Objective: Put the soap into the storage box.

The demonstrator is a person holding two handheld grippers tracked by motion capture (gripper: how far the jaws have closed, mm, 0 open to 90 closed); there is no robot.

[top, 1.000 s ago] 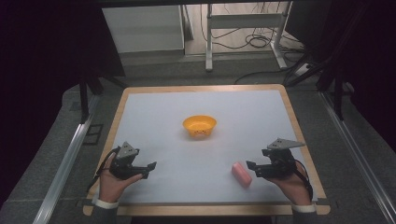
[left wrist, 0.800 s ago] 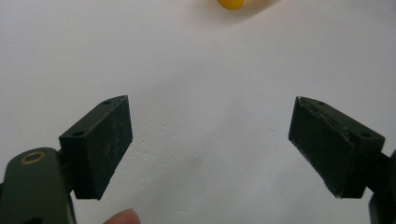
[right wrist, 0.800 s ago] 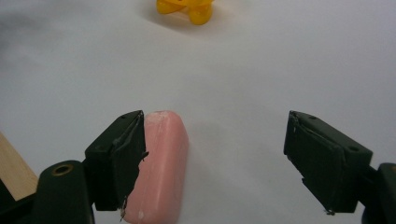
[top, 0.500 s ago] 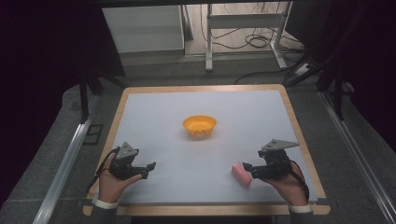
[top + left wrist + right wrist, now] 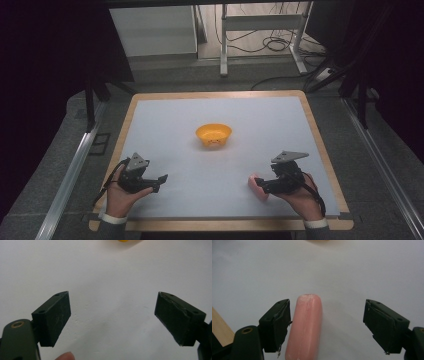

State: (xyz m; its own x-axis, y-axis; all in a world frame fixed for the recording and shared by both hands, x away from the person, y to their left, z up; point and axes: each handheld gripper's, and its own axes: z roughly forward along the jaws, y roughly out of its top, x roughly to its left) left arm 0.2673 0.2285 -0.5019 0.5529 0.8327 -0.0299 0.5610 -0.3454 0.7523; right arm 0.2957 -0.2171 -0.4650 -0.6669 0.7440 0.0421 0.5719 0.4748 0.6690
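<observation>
Right gripper has reached one pink sausage, jaws wide; one orange bowl.

A bowl sits mid-surface. A sausage lies near the front right, between the right gripper's spread fingers. The left gripper rests front left.

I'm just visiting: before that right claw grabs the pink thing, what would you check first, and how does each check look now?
1. Right claw open: ok.
2. Pink sausage-shaped piece between its jaws: ok.
3. Piece centred in the gap: not ok, it lies against one jaw.
4. Left claw open and holding nothing: ok.
5. Orange bowl upright on the table, well apart from the piece: ok.
6. How soft the piece is: cannot tell.
</observation>
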